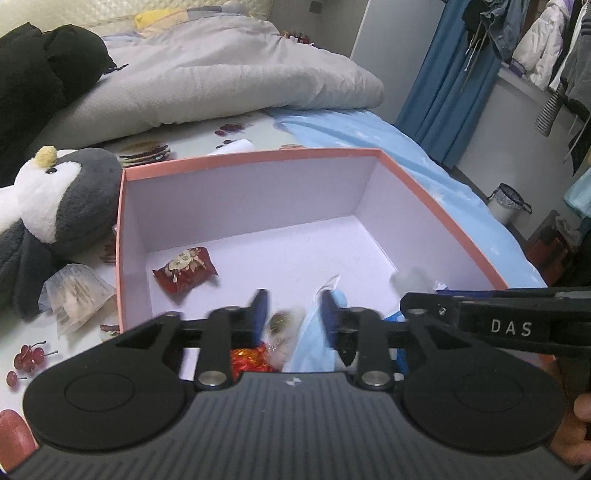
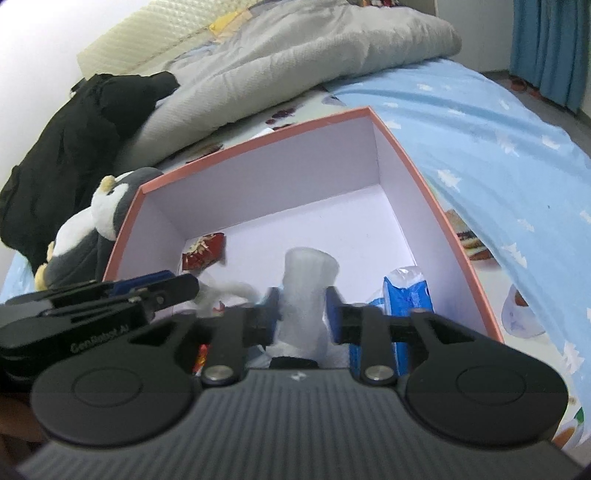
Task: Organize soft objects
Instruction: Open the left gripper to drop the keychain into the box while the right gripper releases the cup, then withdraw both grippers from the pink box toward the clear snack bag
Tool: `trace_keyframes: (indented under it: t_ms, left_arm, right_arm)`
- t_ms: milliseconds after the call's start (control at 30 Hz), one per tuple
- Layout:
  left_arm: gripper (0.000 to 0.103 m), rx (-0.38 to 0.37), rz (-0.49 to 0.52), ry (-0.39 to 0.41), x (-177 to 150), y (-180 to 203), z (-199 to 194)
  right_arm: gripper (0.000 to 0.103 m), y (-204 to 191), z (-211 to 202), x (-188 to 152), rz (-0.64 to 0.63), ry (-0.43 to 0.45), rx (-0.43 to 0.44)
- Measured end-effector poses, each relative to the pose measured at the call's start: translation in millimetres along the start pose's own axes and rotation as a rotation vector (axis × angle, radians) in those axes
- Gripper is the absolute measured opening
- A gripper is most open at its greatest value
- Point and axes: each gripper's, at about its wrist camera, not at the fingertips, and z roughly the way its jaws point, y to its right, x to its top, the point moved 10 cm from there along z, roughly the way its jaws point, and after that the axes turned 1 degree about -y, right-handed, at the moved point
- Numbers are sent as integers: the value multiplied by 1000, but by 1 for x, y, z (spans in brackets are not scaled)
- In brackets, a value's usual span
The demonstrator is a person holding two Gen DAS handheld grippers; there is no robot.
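Blue-padded left gripper (image 1: 293, 317) and right gripper (image 2: 302, 314) hover over the pink box's (image 1: 258, 157) near end, jaws partly apart; whether the pads still press the blue mask (image 1: 312, 350) or clear packet (image 2: 308, 284) between them I cannot tell. Farther in lies a red packet (image 1: 184, 269); a penguin plush (image 1: 55, 206) sits left outside.

We see a bed (image 1: 424, 177) with a light blue sheet and a grey duvet (image 1: 221, 81) bunched at its head. Pale headboard (image 2: 155, 33) behind it. Blue curtain (image 1: 447, 85) on the far side, clothes (image 1: 535, 40) hanging by it. White walls, even daylight. Small bin (image 1: 508, 203) on the floor.
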Motion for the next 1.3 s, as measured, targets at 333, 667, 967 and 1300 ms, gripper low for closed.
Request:
trace_keyframes:
  t_ms: [333, 667, 967, 1300]
  left_arm:
    - [49, 10, 10, 64, -1, 5, -47]
    - [49, 4, 22, 141, -23, 15, -134]
    - [50, 8, 29, 198, -64, 19, -212]
    - [51, -19, 48, 236, -116, 30, -275]
  right_arm:
    - [49, -9, -35, -7, 15, 41, 18]
    - [49, -44, -104, -34, 1, 117, 61]
    - [49, -72, -167, -74, -25, 200, 74]
    - [50, -102, -208, -122, -66, 249, 82]
